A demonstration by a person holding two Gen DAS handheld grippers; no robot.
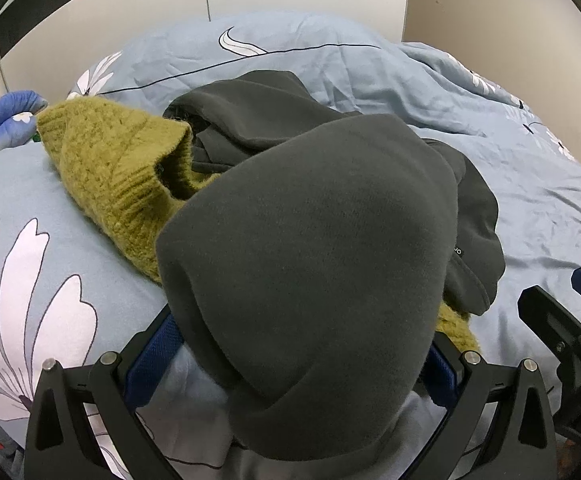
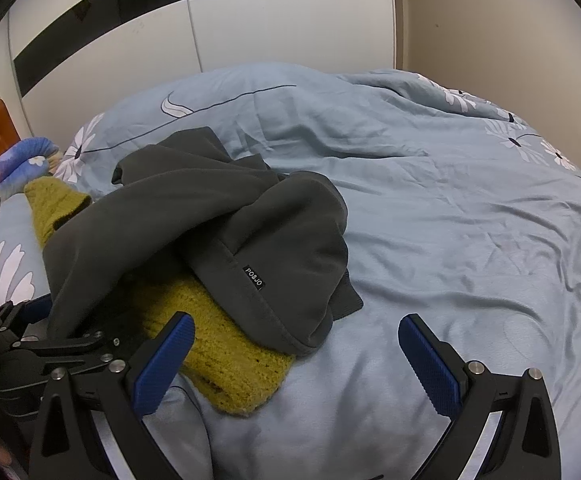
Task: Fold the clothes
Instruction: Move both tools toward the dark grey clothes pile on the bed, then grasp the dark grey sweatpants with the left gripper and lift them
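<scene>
Left gripper (image 1: 302, 364), in its own wrist view, has a big fold of the dark grey fleece garment (image 1: 310, 264) draped over and between its blue-padded fingers (image 1: 152, 360); the fingers stand fairly wide, and the cloth covers their tips, so I cannot tell whether they pinch it or merely carry it. The fleece looks soft, thick and limp, light enough to lift from one point but sure to sag and bunch. Under it lies the olive-green knitted sweater (image 1: 118, 168), loose and stretchy, likely to snag on the pads. Both rest on the pale blue flower-printed duvet (image 1: 510, 184). The right gripper's fingers show at this view's right edge.

From the right wrist view, the right gripper (image 2: 296, 354) hangs with its fingers spread apart and nothing between them, just above the duvet (image 2: 450, 220), near the knitted sweater (image 2: 226, 344) and the hem of the grey fleece (image 2: 210, 224), which carries a small black label (image 2: 254, 278). A hem or a cuff would probably be the best hold, since an edge gives a straight fold line.

Hidden: the fleece's sleeves and collar are tangled out of sight, much of the sweater lies beneath it, and the left gripper shows only partly at the left edge.
</scene>
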